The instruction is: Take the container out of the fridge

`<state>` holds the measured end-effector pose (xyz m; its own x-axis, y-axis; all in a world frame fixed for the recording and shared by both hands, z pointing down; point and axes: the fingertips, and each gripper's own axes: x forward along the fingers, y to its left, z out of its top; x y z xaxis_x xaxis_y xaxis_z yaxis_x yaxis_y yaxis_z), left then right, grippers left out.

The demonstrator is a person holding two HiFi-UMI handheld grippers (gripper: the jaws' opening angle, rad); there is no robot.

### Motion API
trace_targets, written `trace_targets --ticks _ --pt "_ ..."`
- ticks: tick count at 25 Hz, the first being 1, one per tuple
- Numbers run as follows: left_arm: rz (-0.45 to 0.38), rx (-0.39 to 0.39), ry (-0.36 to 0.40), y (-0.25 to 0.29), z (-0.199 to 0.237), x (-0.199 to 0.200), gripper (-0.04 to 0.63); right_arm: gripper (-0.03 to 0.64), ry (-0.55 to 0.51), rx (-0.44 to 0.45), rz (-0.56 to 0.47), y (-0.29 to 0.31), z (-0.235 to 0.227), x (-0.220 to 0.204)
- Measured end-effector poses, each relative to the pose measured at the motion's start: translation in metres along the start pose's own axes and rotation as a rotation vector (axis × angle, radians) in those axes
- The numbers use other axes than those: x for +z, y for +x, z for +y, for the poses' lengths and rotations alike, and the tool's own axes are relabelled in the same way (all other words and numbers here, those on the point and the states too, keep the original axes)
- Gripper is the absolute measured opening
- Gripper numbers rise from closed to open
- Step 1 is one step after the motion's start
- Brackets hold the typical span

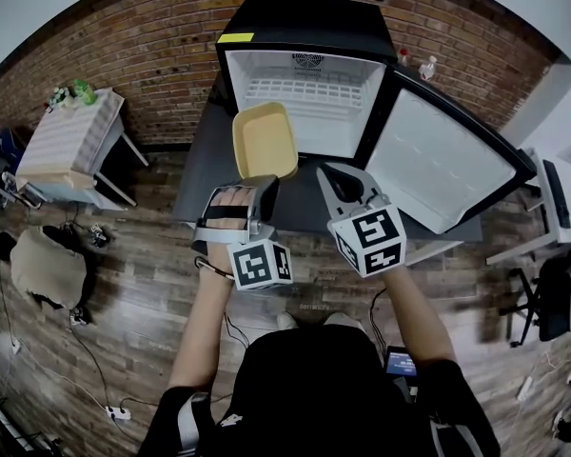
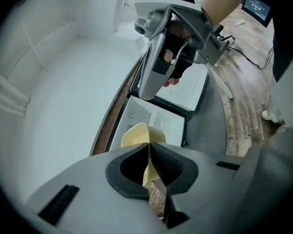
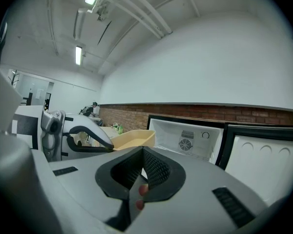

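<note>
Yellow container (image 1: 265, 141) held out before the open fridge (image 1: 305, 17).
The left claw (image 1: 255, 187) pinches its rim; the right claw (image 1: 335, 185), just beside, seems pressed together, empty.

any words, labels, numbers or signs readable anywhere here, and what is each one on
Nothing can be read with certainty.
Yellow sticker on the fridge top edge: too small to read.
Square markers on both cubes: black-and-white patterns, no letters or digits.
Screen at the top right of the left gripper view: lit, print too blurred.
Small screen low in the head view: too small to read.
</note>
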<state>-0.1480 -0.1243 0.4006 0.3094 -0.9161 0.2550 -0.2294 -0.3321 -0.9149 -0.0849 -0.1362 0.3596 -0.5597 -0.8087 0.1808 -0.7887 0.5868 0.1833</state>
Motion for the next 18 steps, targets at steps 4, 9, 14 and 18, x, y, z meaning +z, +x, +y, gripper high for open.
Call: trace_targets --ticks 4,9,14,18 --pt "0.016 0.004 -0.008 0.005 0.003 0.005 0.032 0.04 0.004 0.009 -0.001 -0.002 -0.012 0.0" --pt "0.028 0.005 -0.008 0.009 0.005 0.018 0.032 0.04 0.002 0.025 -0.006 -0.008 -0.023 0.004" --pt "0.032 0.007 -0.008 0.011 0.004 0.03 0.032 0.04 -0.003 0.036 -0.014 -0.014 -0.03 0.006" --pt "0.037 0.003 -0.005 0.013 0.001 0.036 0.032 0.04 0.0 0.041 -0.015 -0.017 -0.034 0.004"
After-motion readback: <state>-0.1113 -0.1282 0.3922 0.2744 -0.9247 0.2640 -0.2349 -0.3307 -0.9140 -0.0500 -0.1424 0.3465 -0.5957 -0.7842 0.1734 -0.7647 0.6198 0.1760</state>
